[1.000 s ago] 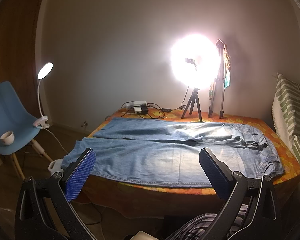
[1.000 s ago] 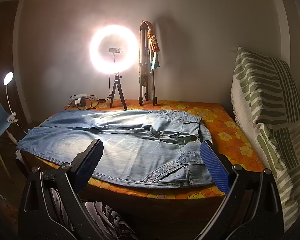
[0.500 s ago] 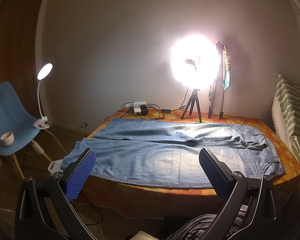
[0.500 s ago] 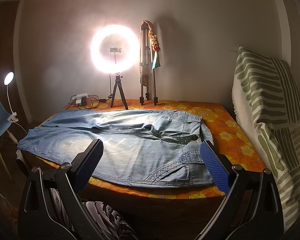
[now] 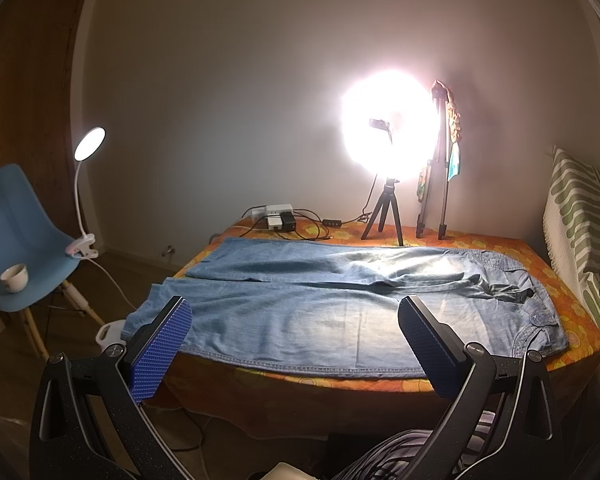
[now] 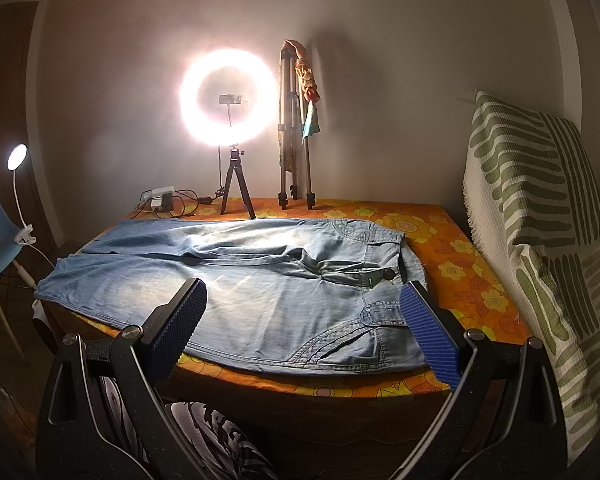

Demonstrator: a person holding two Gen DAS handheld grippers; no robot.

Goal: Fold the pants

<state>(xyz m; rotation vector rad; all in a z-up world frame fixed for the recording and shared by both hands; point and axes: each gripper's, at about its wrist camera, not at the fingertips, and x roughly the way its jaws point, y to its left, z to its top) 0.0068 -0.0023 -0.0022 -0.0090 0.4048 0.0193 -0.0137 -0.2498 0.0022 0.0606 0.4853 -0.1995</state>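
Light blue denim pants lie flat and spread on the table with the orange flowered cloth, legs to the left, waistband to the right. They also show in the right wrist view, with the waistband button near the right side. My left gripper is open and empty, held above the near edge over the legs. My right gripper is open and empty, held above the near edge by the waist and front pocket.
A lit ring light on a small tripod, a folded tripod and a power strip with cables stand at the table's back. A blue chair with a cup and clip lamp is left. A striped green cushion is right.
Both grippers have drifted very slightly; the view of the pants is almost unchanged. The jaws stayed open.
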